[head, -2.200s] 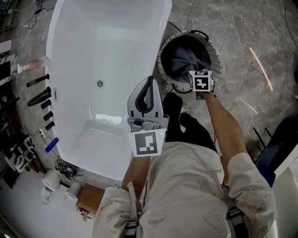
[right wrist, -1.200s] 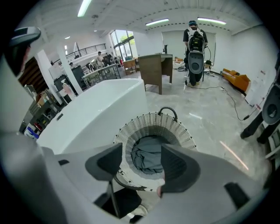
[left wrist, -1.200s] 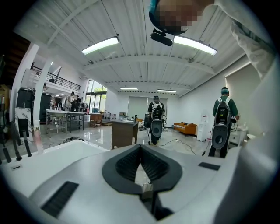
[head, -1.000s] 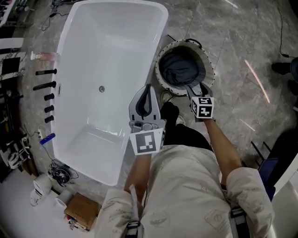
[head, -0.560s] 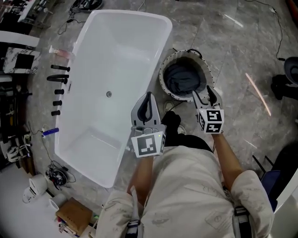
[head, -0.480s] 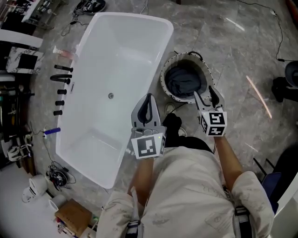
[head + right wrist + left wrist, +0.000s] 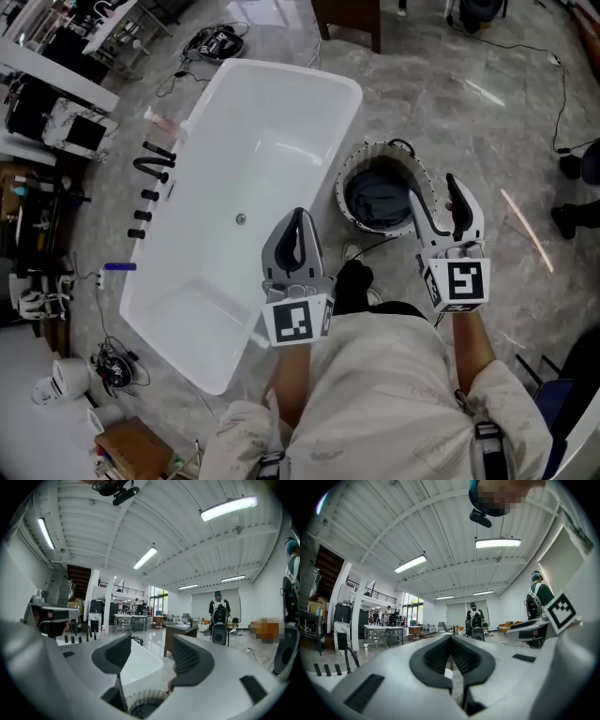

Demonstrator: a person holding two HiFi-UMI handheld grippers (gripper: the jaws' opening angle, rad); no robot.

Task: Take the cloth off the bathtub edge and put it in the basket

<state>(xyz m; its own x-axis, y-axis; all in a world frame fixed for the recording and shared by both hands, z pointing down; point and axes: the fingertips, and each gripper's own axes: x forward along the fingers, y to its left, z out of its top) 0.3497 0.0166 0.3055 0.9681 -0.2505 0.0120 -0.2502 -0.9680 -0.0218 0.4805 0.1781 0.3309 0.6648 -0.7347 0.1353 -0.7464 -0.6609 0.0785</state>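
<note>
A dark blue-grey cloth [image 7: 378,199] lies inside the round white basket [image 7: 349,184] on the floor, right of the white bathtub [image 7: 323,134]. My right gripper [image 7: 437,198] hangs raised just right of the basket, jaws open and empty; its own view shows the basket rim [image 7: 140,698] low between its fingers. My left gripper [image 7: 294,235] is held over the tub's near right edge, jaws shut with nothing in them. No cloth lies on the bathtub edge.
Black tap fittings [image 7: 150,169] stand along the tub's left side. Cables [image 7: 553,112] cross the grey marble floor at right, and a brown table [image 7: 349,17] stands beyond the tub. Boxes and clutter [image 7: 112,441] lie at lower left. People stand in the hall behind.
My right gripper has drawn back from over the basket, up and to the right, leaving the cloth inside. The head view has swung, so tub and basket sit lower in it.
</note>
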